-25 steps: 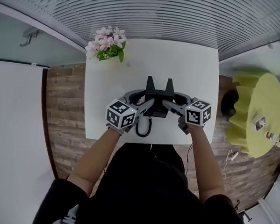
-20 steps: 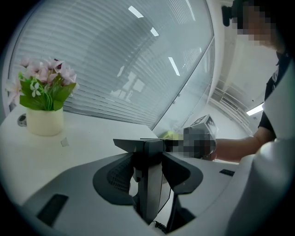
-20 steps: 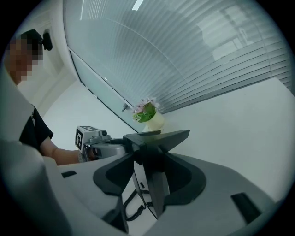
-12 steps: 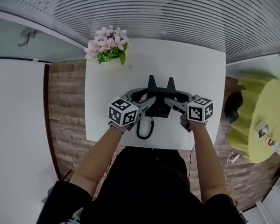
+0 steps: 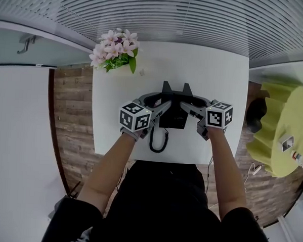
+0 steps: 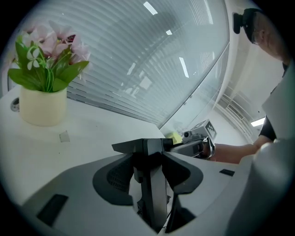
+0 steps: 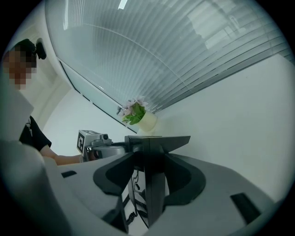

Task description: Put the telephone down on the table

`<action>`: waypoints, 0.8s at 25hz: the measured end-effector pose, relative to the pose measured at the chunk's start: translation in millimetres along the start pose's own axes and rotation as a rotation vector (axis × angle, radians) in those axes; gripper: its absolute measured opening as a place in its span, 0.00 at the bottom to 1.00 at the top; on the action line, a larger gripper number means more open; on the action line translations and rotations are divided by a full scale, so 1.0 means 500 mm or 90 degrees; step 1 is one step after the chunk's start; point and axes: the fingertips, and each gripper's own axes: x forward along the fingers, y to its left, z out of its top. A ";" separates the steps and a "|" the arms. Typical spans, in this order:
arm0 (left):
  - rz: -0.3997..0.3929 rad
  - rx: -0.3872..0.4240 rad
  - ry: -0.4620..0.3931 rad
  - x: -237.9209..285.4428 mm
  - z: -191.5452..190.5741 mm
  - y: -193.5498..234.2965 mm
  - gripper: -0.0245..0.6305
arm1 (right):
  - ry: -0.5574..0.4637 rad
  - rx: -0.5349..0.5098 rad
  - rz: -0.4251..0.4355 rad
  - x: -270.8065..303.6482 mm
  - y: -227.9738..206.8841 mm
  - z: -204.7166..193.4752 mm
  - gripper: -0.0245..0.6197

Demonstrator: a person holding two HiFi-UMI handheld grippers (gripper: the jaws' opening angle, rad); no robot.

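Observation:
A black telephone (image 5: 172,114) with two upright prongs is held over the white table (image 5: 215,70), and its coiled cord (image 5: 158,141) trails toward the near edge. My left gripper (image 5: 160,106) clamps its left side and my right gripper (image 5: 186,106) its right side. In the left gripper view the telephone's edge (image 6: 152,184) stands pinched between the grey jaws of my left gripper (image 6: 150,170). The right gripper view shows the same grip, my right gripper (image 7: 154,175) on the telephone (image 7: 154,193), with the cord (image 7: 136,207) hanging below. Whether the base touches the table is hidden.
A pot of pink flowers (image 5: 114,50) stands at the table's far left corner, with a small scrap (image 6: 64,136) near it. A yellow-green round stool (image 5: 282,130) is off the table's right side. Slatted blinds run behind the table, and wooden floor lies on both sides.
Both grippers have sunk a little toward the table top together, with the telephone still clamped between them. The cord lies lower on the table.

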 end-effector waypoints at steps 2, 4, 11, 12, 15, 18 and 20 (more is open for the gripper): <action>-0.001 -0.008 0.001 0.006 -0.001 0.007 0.34 | -0.003 0.009 0.001 0.003 -0.008 0.001 0.37; -0.002 -0.014 0.000 0.013 -0.001 0.017 0.34 | -0.007 0.015 0.002 0.009 -0.018 0.003 0.37; -0.005 -0.030 0.005 0.024 -0.005 0.032 0.34 | -0.005 0.031 0.009 0.019 -0.034 0.003 0.37; -0.006 -0.032 0.004 0.025 -0.005 0.033 0.34 | -0.004 0.029 0.009 0.020 -0.034 0.003 0.37; -0.010 -0.034 0.001 0.026 -0.005 0.034 0.34 | -0.007 0.028 0.013 0.020 -0.035 0.004 0.37; -0.011 -0.037 -0.003 0.025 -0.004 0.034 0.35 | -0.009 0.031 0.017 0.020 -0.035 0.005 0.37; -0.012 -0.039 -0.005 0.025 -0.005 0.034 0.35 | -0.010 0.032 0.016 0.020 -0.033 0.005 0.37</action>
